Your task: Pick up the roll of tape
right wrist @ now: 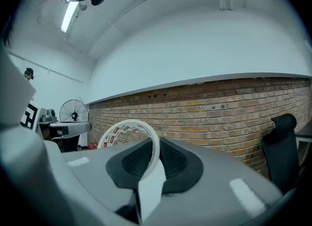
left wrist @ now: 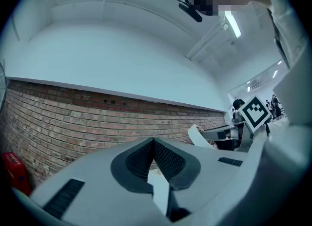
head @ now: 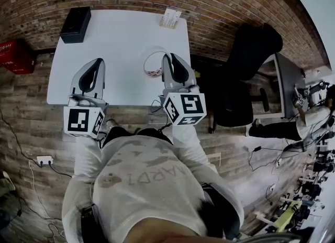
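The roll of tape (head: 152,63) is a thin white ring with red print on its inner face. It is lifted above the white table (head: 125,37), held upright. My right gripper (head: 168,58) is shut on its rim; in the right gripper view the ring (right wrist: 127,132) stands up to the left of the jaws, with the dark pads (right wrist: 173,159) pressing its wall. My left gripper (head: 97,63) hovers over the table's left part, apart from the tape. Its jaws meet at the tips (left wrist: 153,144) with nothing between them. The tape (left wrist: 197,135) also shows at the right of the left gripper view.
A black box (head: 75,24) sits at the table's far left corner and a small white card holder (head: 170,18) at its far edge. A black office chair (head: 246,74) stands to the right, a red crate (head: 15,56) on the floor to the left. A brick wall lies beyond.
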The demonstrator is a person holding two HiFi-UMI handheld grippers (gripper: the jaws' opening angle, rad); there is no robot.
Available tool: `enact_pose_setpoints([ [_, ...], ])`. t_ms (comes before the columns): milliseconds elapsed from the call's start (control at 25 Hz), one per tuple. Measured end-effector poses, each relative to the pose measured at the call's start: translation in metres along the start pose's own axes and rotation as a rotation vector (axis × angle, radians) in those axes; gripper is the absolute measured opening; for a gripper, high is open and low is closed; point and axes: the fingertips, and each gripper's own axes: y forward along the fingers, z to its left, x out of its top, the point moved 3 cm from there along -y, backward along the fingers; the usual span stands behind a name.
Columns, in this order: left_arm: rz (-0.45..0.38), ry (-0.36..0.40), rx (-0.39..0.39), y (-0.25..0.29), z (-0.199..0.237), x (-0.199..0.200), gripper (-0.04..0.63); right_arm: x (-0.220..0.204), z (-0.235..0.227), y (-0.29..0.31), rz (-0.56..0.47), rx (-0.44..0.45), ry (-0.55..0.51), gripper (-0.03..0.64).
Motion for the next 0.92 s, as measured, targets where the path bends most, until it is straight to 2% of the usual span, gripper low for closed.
enact_pose_setpoints([
  [920, 0.001, 0.006, 0.008, 0.0009, -0.0042, 0.001, 0.005, 0.0035, -0.0003, -0.0004, -0.039, 0.012, -0.001, 0.058],
])
